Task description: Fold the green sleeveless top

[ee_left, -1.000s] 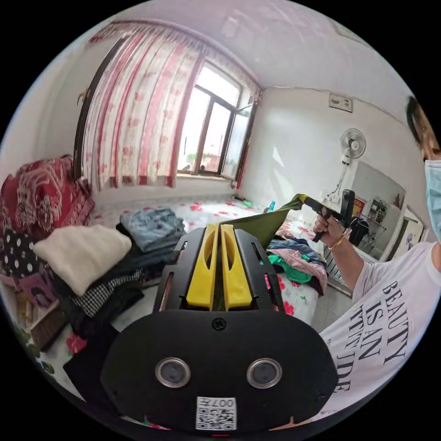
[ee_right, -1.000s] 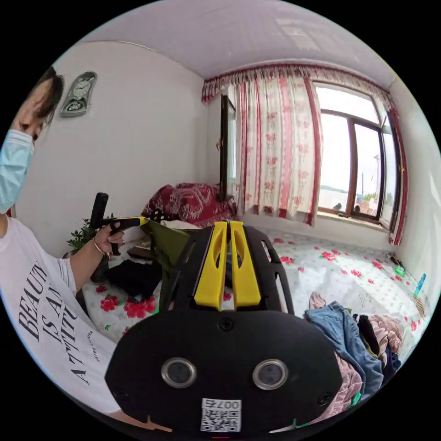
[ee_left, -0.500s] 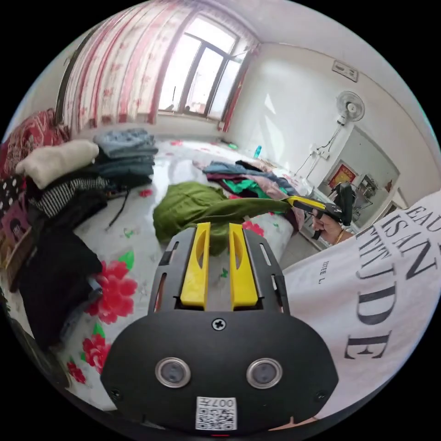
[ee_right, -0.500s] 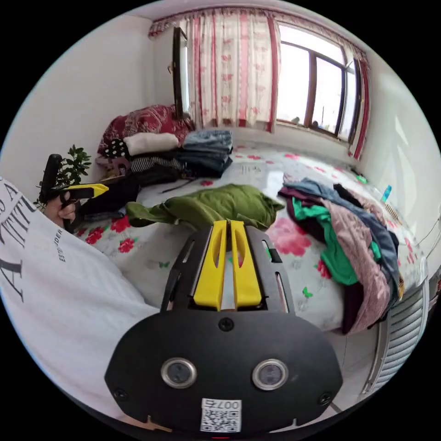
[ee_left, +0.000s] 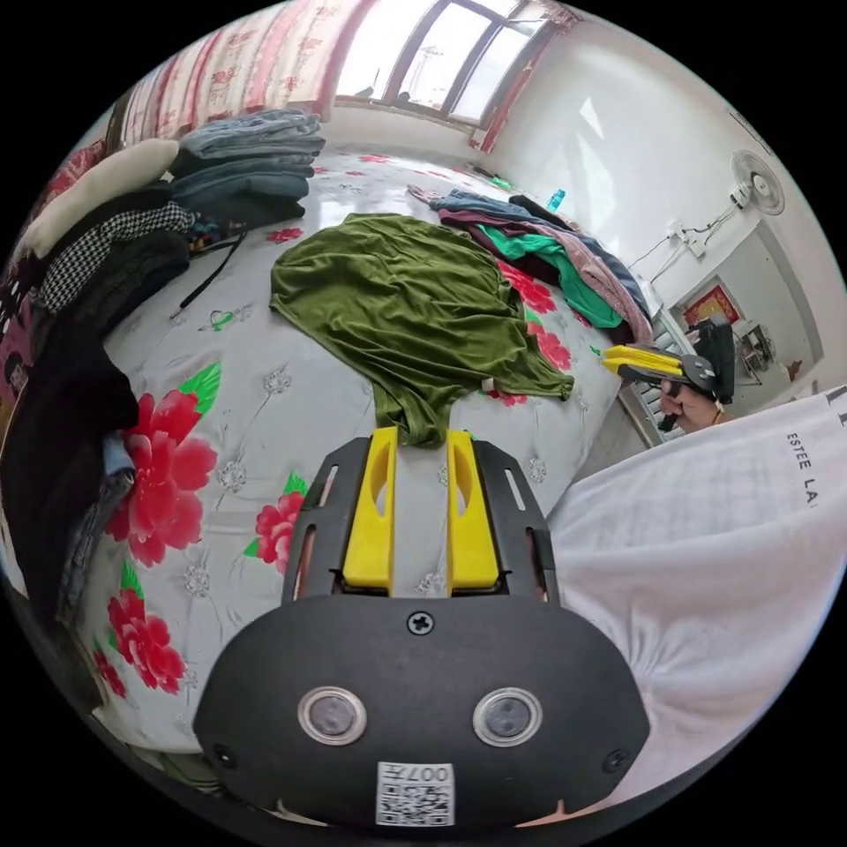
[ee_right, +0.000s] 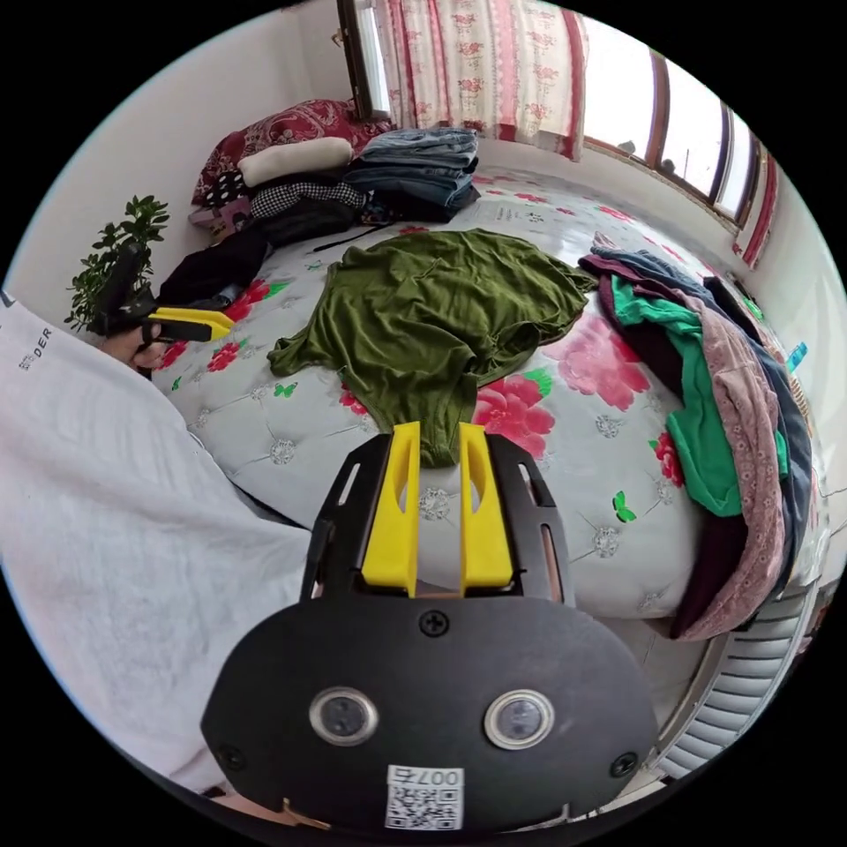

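The green sleeveless top (ee_left: 406, 300) (ee_right: 441, 309) lies spread, a little rumpled, on the flowered bed (ee_left: 291, 415) (ee_right: 582, 494). In the left gripper view my left gripper (ee_left: 422, 434) has its yellow jaws apart, and a narrow end of the top lies just at their tips. My right gripper (ee_right: 438, 430) is open the same way over another near end of the top. The right gripper (ee_left: 609, 356) also appears off the bed's edge, clear of the cloth. In the right gripper view the left gripper (ee_right: 228, 322) is held to the left, apart from the top.
A heap of unfolded clothes (ee_left: 547, 247) (ee_right: 715, 371) lies beside the top. Stacks of folded clothes (ee_left: 247, 168) (ee_right: 415, 168) stand at the far side, with dark garments (ee_left: 62, 441) along the left edge. The person's white shirt (ee_left: 706, 565) (ee_right: 106, 529) is close by.
The top was held up taut between both shut grippers. It has come down onto the bed and spread out, and both grippers have opened and let go.
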`<state>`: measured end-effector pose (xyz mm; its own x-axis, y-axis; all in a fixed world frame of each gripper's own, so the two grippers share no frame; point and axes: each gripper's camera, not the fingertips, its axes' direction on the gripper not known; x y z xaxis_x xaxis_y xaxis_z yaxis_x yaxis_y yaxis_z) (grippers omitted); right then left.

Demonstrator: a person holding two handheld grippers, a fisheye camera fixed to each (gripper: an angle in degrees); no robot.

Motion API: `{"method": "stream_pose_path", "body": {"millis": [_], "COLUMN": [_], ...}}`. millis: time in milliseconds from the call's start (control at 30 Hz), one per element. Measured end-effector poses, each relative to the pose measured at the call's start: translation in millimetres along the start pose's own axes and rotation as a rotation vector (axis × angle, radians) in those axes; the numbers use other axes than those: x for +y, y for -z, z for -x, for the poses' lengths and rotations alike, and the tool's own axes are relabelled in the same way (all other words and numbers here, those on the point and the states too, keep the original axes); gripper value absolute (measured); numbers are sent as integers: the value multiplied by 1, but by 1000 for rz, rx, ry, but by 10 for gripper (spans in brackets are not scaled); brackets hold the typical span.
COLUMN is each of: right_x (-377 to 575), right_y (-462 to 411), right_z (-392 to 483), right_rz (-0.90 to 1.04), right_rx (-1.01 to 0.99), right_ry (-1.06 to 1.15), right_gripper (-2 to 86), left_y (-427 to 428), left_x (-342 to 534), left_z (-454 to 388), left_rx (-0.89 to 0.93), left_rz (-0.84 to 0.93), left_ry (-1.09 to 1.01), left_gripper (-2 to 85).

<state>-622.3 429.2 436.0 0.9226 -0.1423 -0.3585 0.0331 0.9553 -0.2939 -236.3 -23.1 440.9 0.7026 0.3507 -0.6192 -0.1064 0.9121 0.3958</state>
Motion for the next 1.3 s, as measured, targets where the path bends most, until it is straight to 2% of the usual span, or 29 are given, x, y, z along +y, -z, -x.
{"method": "stream_pose_path", "body": {"millis": [167, 367, 400, 467, 567, 900, 1100, 1200, 1300], "right_x": [-35, -63, -64, -64, -62, -40, -23, -12, -2], "right_y": [-49, -97, -102, -109, -103, 16, 90, 140, 180], "right_z": [-17, -42, -43, -43, -49, -93, -106, -120, -118], "right_rz": [95, 216, 237, 251, 256, -44, -155, -288, -297], "right_rx": [-73, -142, -157, -164, -160, -276, -345, -466, -404], "right_ry": [147, 143, 141, 142, 137, 15, 32, 6, 32], "right_gripper": [30, 21, 19, 12, 3, -1, -2, -2, -2], "left_y": [-33, -73, -84, -83, -77, 69, 142, 185, 224], "left_x": [-31, -50, -48, -45, -43, 8, 40, 51, 61], "left_z": [0, -14, -17, -20, -15, -10, -17, -28, -43], "left_rx": [7, -25, -40, -98, -54, 143, 175, 214, 224], "left_rz": [89, 259, 310, 272, 282, -158, -234, -309, -350], "left_ry": [-75, -159, -162, -152, -83, 88, 60, 9, -50], "left_gripper": [100, 102, 93, 59, 19, -1, -6, -7, -8]}}
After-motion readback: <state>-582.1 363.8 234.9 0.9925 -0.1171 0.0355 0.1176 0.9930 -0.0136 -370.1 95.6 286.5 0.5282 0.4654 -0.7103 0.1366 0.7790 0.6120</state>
